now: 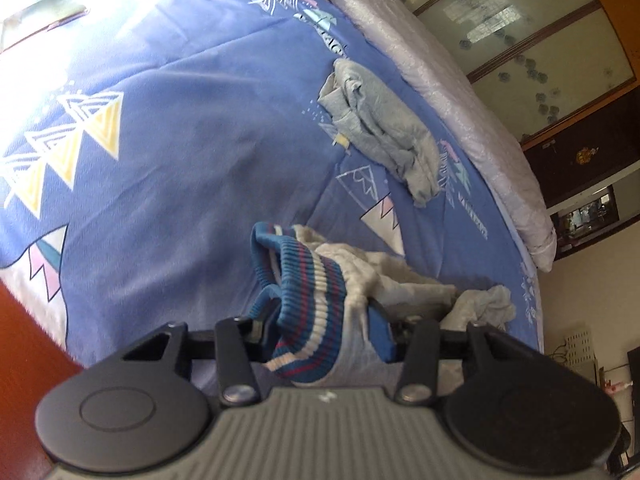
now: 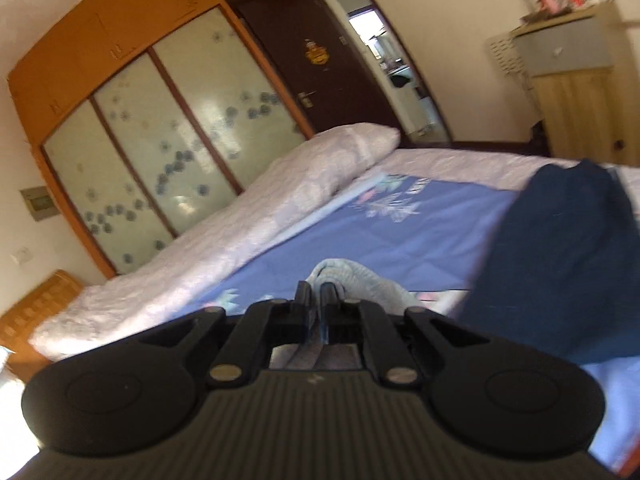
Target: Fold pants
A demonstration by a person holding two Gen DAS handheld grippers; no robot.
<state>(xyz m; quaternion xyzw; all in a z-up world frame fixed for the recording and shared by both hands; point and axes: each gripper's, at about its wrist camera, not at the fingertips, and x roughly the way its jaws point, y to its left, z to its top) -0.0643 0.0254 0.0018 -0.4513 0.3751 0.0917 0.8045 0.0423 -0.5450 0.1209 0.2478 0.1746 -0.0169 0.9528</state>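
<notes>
on the blue bedspread [image 1: 180, 152] | left gripper [image 1: 320, 320] clamps striped-waistband pants [image 1: 308, 288] | right gripper [image 2: 316, 300] nearly closed, grip unclear | wardrobe [image 2: 160, 120] behind

a home bedroom: a bed [image 2: 304, 240] with a blue quilt [image 1: 192, 128], a built-in wardrobe [image 2: 160, 120] with sliding doors, and a dark door [image 2: 328, 64].

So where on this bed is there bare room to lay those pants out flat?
The widest bare stretch of the blue bedspread lies left of the crumpled grey garment. The side toward the rolled white quilt is crowded. The left gripper holds the striped-waistband pants.
</notes>
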